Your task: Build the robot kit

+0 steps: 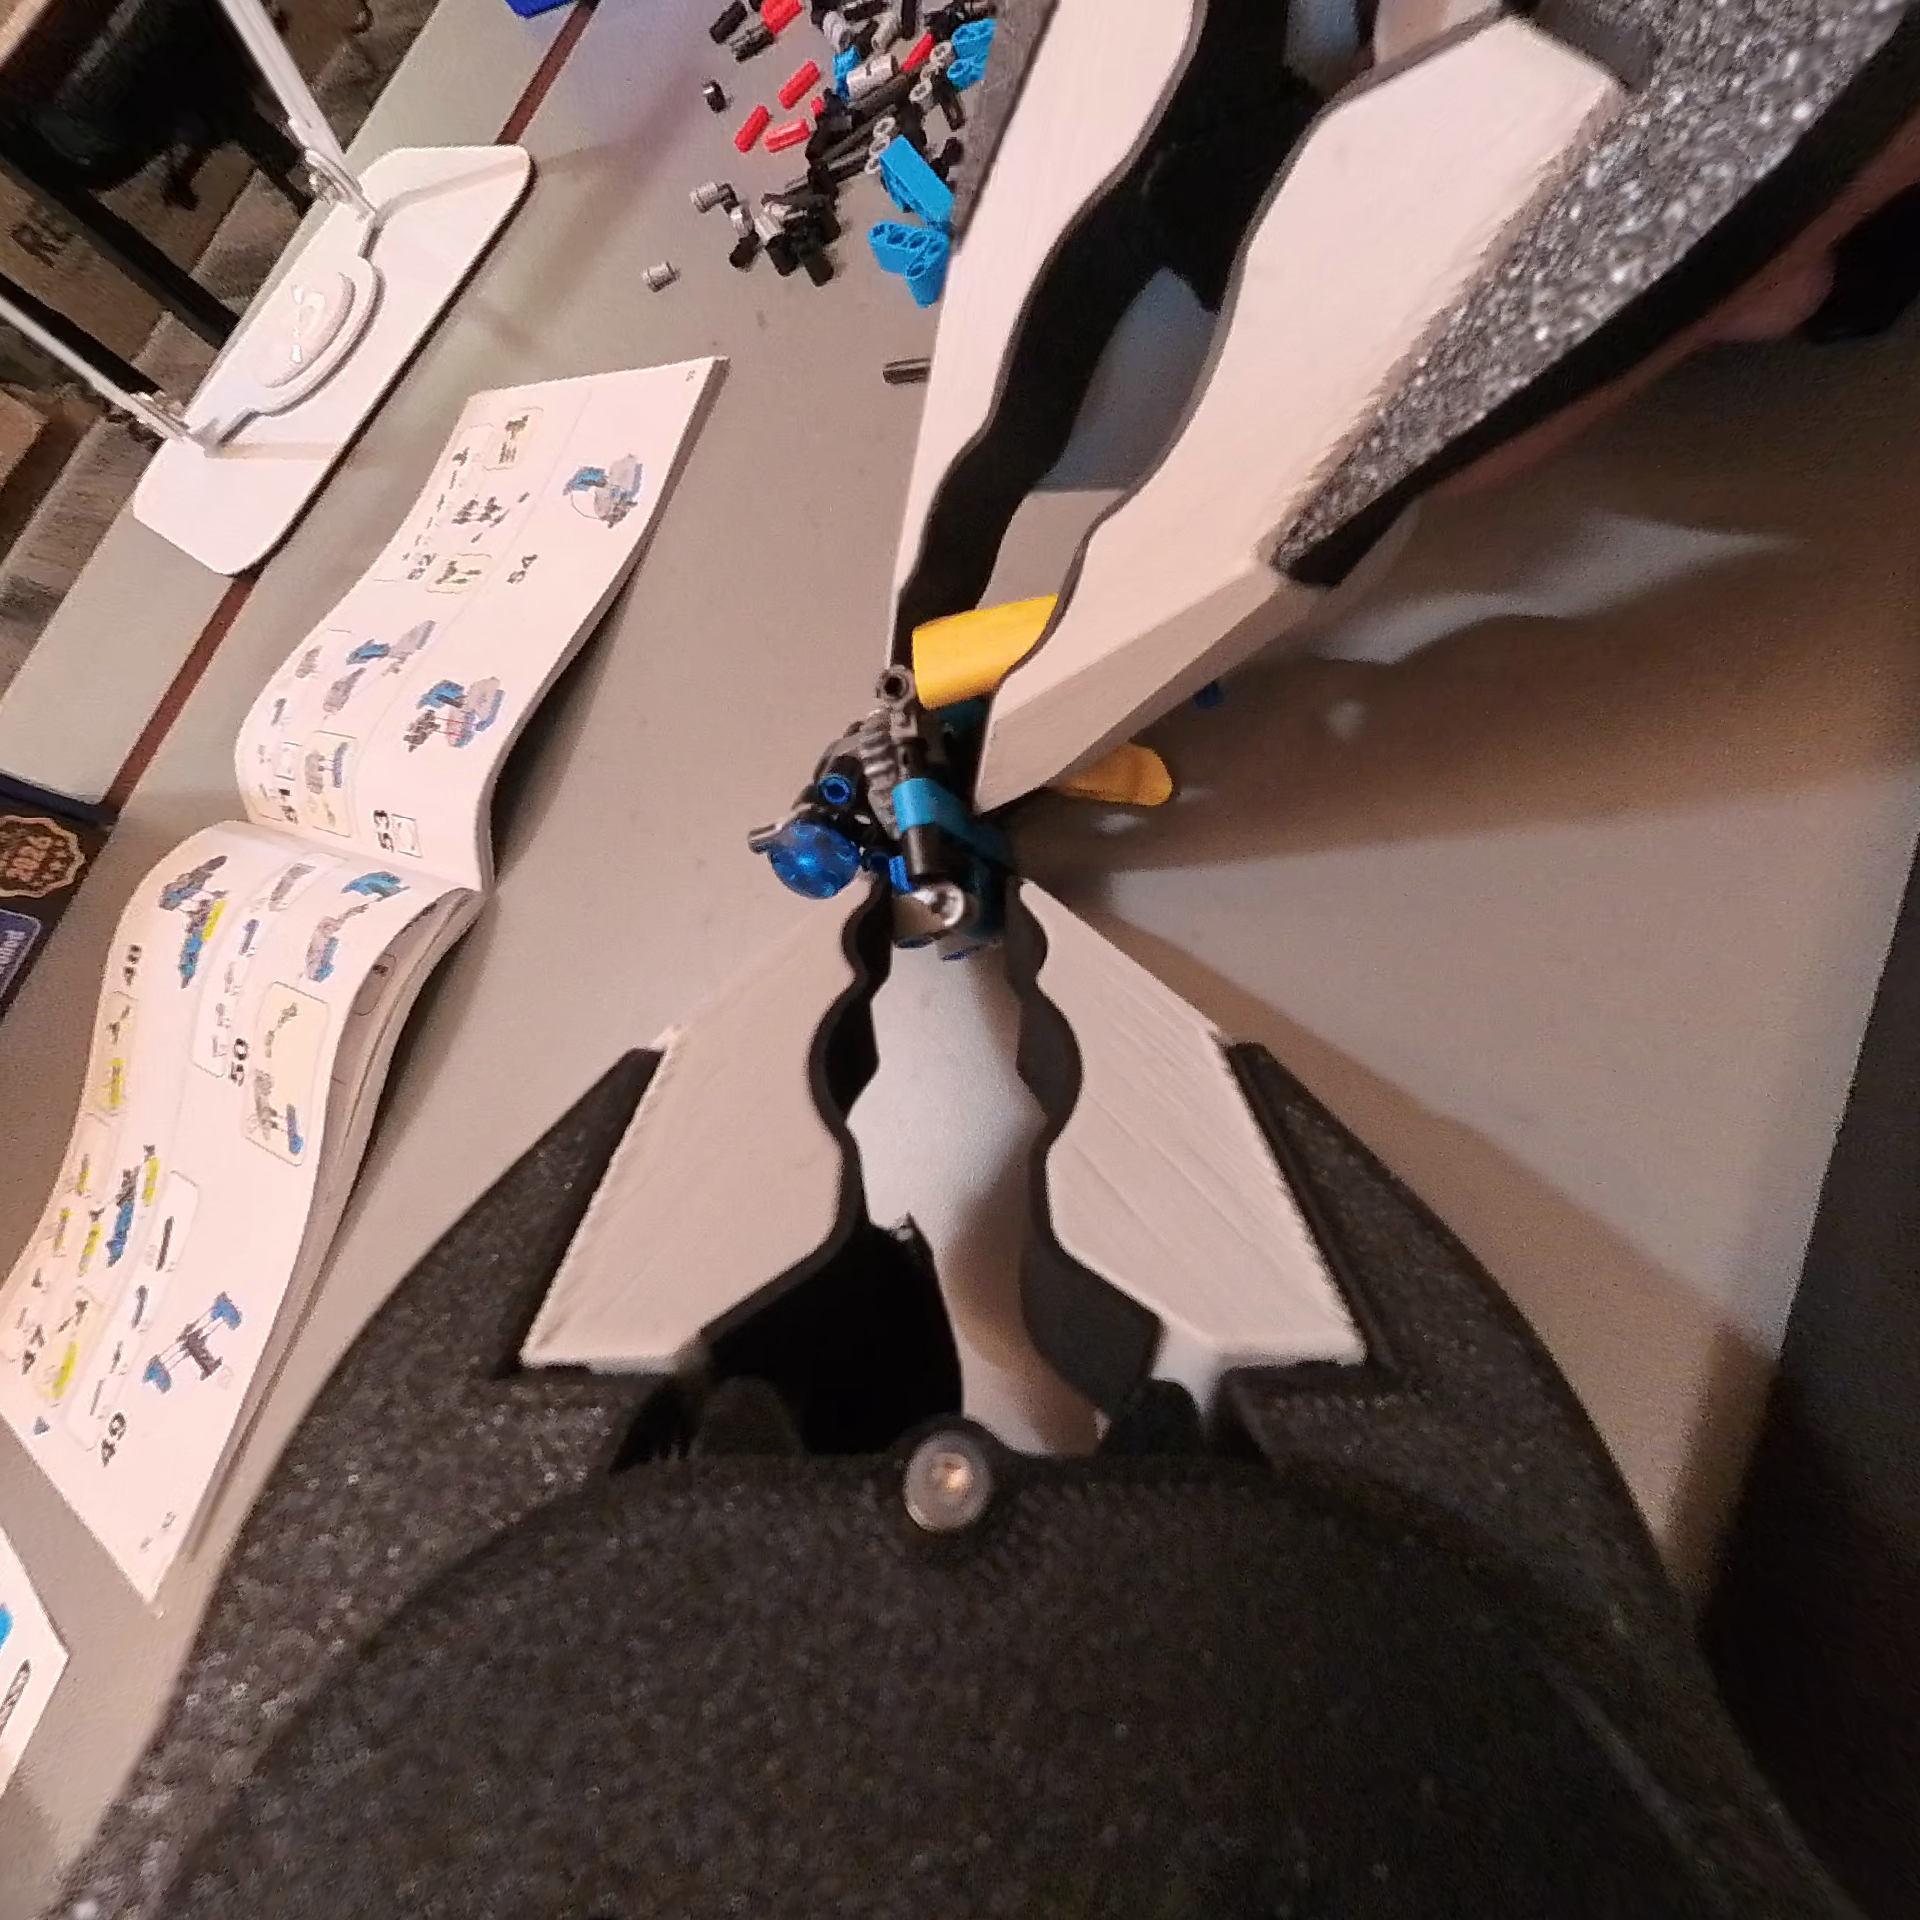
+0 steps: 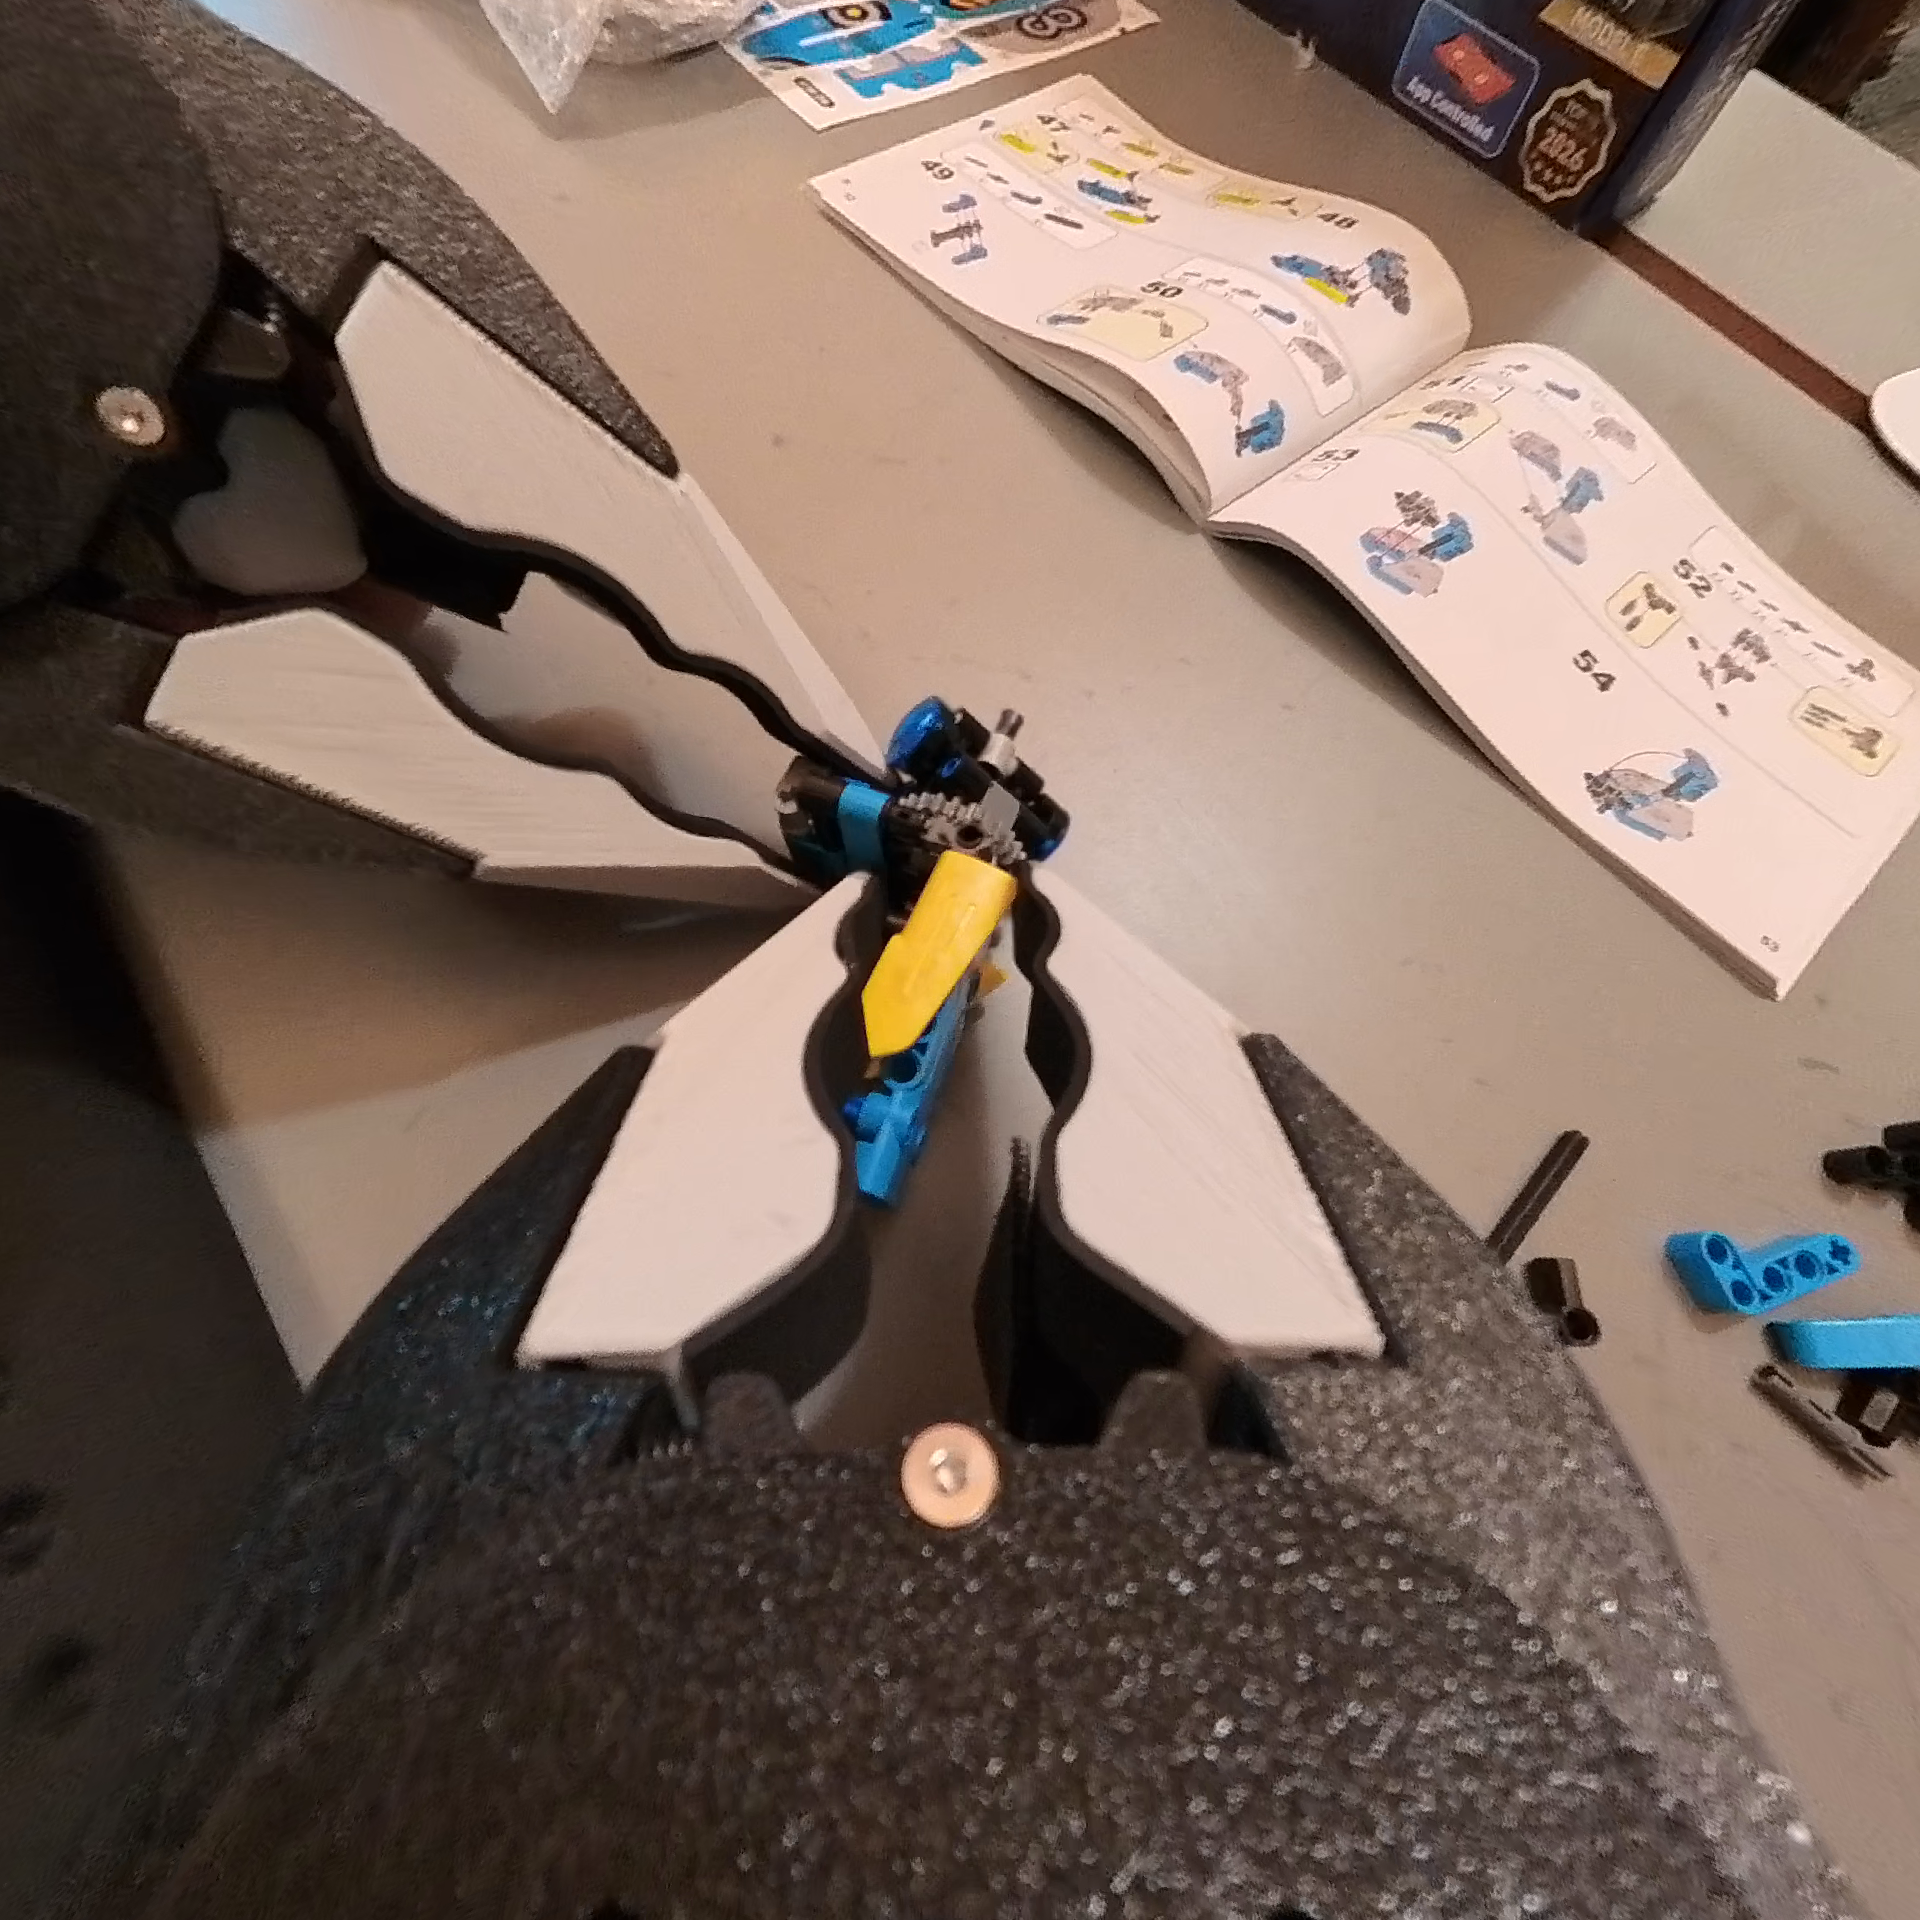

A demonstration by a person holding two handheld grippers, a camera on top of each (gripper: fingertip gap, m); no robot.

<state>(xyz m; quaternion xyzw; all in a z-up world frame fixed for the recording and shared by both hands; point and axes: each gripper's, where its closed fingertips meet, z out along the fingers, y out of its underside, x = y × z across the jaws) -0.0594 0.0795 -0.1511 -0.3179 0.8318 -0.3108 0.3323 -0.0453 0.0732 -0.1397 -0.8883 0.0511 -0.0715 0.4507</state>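
Both the left gripper (image 1: 940, 904) and right gripper (image 2: 940, 883) are closed on the small brick assembly (image 2: 925, 810); it looks light, stiff, fragile at its joints, so its blue beam (image 2: 894, 1132) seems the safest hold.

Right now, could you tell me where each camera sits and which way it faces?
Left wrist view: rides the left tool, looking along its fingers at the brick assembly over the grey table; the right tool enters from above.
Right wrist view: rides the right tool, facing the same assembly; the left tool enters from the left.
Shared: both tools, the assembly, the open instruction booklet.
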